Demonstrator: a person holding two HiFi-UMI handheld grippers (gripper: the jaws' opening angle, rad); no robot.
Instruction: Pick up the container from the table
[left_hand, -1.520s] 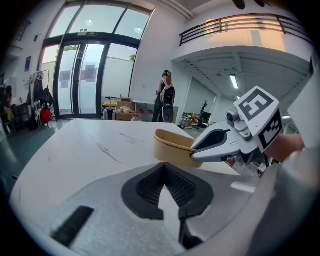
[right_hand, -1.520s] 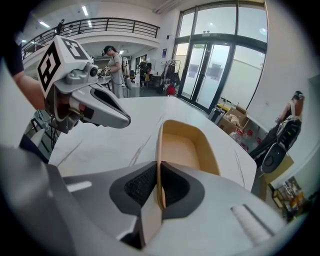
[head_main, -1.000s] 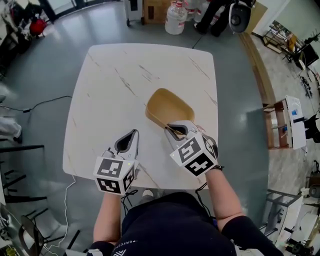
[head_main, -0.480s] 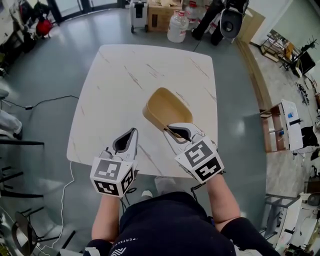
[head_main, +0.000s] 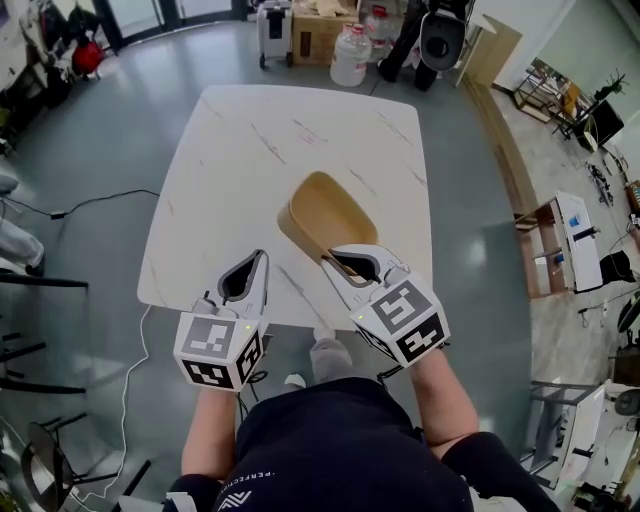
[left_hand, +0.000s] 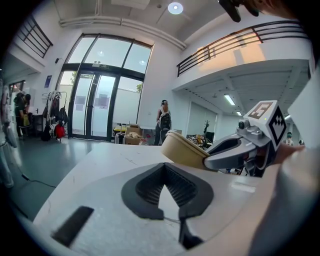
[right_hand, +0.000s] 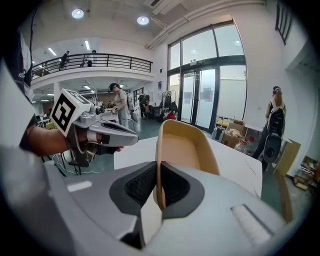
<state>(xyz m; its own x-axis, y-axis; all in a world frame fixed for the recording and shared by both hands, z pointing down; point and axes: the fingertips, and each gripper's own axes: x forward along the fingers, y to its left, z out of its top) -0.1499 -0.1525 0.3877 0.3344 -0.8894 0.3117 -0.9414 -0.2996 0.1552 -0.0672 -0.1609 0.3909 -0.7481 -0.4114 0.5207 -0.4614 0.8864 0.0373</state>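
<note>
A tan oval container (head_main: 325, 215) hangs tilted above the white marble table (head_main: 230, 150). My right gripper (head_main: 335, 258) is shut on its near rim. In the right gripper view the thin rim (right_hand: 159, 165) stands pinched between the two black pads, and the tan bowl (right_hand: 185, 145) opens away from me. My left gripper (head_main: 260, 256) hovers to the left of the container over the table's near edge, its tips together and nothing in them. The left gripper view has the container (left_hand: 182, 148) and the right gripper (left_hand: 210, 159) at its right.
Water jugs (head_main: 350, 55) and cardboard boxes (head_main: 318, 30) stand on the floor beyond the table's far edge. A white shelf unit (head_main: 575, 240) is at the right. A cable (head_main: 90, 205) trails over the grey floor at the left. The person's shoes (head_main: 330, 355) show below the table's near edge.
Both grippers have drawn back toward the person and risen. The container has come along in the right gripper, off the tabletop and toward the near edge.
</note>
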